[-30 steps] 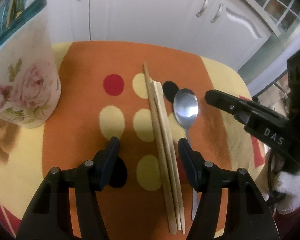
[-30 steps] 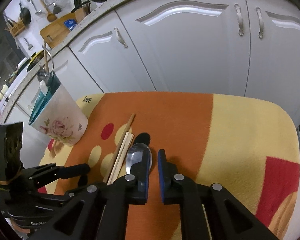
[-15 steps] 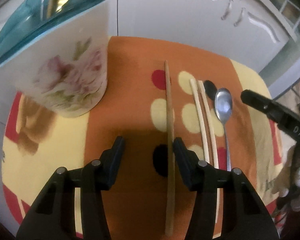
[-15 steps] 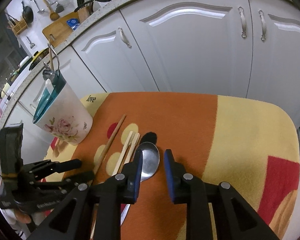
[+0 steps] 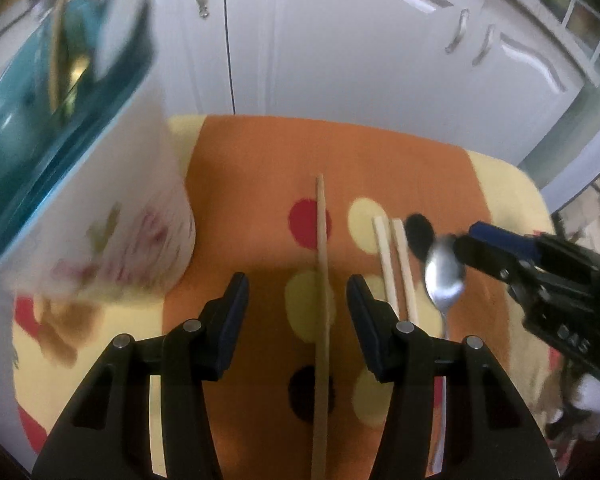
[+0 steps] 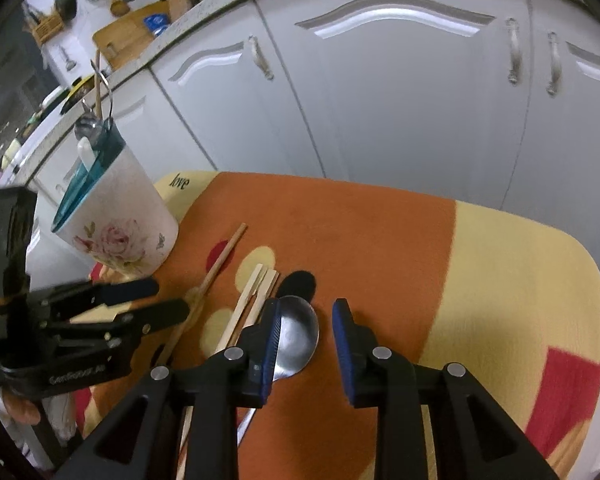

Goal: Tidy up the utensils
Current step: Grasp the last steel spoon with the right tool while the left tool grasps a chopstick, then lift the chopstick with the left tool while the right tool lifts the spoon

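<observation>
Left wrist view: the left tool (image 5: 298, 308) stands wide with nothing gripped, its fingers astride a long wooden chopstick (image 5: 322, 280) that a second ago lay bundled with the pale pair (image 5: 396, 264) and now lies apart on the tabletop (image 5: 380, 160). The floral utensil holder (image 5: 100, 184) looms closer at left. The spoon (image 5: 444, 272) lies at right under the right tool.

Right wrist view: the right tool (image 6: 306, 344), nearly closed a second ago, is opening; the spoon's bowl sits between its fingers, flat on the cloth and not pinched. Judging from this, the chopstick is singled out for pickup and the spoon is next; the holder (image 6: 120, 220) awaits both.
</observation>
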`<control>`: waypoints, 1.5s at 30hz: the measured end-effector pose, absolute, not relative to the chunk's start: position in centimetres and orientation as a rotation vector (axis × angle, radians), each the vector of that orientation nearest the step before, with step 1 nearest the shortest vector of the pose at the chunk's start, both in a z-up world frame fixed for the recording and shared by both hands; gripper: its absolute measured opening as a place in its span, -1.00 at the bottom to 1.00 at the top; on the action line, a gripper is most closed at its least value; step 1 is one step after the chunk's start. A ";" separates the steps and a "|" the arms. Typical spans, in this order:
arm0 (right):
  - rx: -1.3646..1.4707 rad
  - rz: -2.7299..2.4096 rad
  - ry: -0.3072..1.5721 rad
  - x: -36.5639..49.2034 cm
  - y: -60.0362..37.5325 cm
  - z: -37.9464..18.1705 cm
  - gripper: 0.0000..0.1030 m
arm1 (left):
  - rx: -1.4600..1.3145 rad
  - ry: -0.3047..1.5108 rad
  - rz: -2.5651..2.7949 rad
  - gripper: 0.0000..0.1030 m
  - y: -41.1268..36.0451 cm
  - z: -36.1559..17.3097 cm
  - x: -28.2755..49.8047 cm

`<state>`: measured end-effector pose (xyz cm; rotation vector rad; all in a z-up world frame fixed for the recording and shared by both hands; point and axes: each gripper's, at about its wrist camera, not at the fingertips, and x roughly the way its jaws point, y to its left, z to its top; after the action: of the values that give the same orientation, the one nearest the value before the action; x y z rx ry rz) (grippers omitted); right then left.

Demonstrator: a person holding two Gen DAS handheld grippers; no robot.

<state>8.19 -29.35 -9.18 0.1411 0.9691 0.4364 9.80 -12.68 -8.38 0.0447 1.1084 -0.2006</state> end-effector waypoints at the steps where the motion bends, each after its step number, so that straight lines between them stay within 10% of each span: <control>1: 0.132 0.463 0.978 8.6 -29.3 -9.4 -0.51 | 0.049 1.115 -0.195 -0.02 -12.8 -8.6 10.3; 13: 0.133 0.690 1.003 10.4 -29.6 -11.4 -0.64 | 0.111 1.136 -0.189 -0.11 -14.8 -9.8 13.8; 17: 0.107 0.682 0.998 9.6 -29.2 -11.0 -0.89 | 0.109 1.128 -0.241 -0.92 -14.7 -9.6 13.4; 40: 0.087 0.454 0.839 3.0 -31.4 -3.5 -0.96 | -0.164 0.968 -0.410 -0.92 -7.3 -0.6 6.2; 45: 0.192 0.424 0.986 4.6 -32.8 -8.2 -0.47 | -0.183 0.955 -0.401 -0.92 -6.5 0.0 4.9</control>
<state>4.62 -32.79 -8.21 0.1917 0.9860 0.4239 4.95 -6.55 -0.01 -0.1826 0.9551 -0.4012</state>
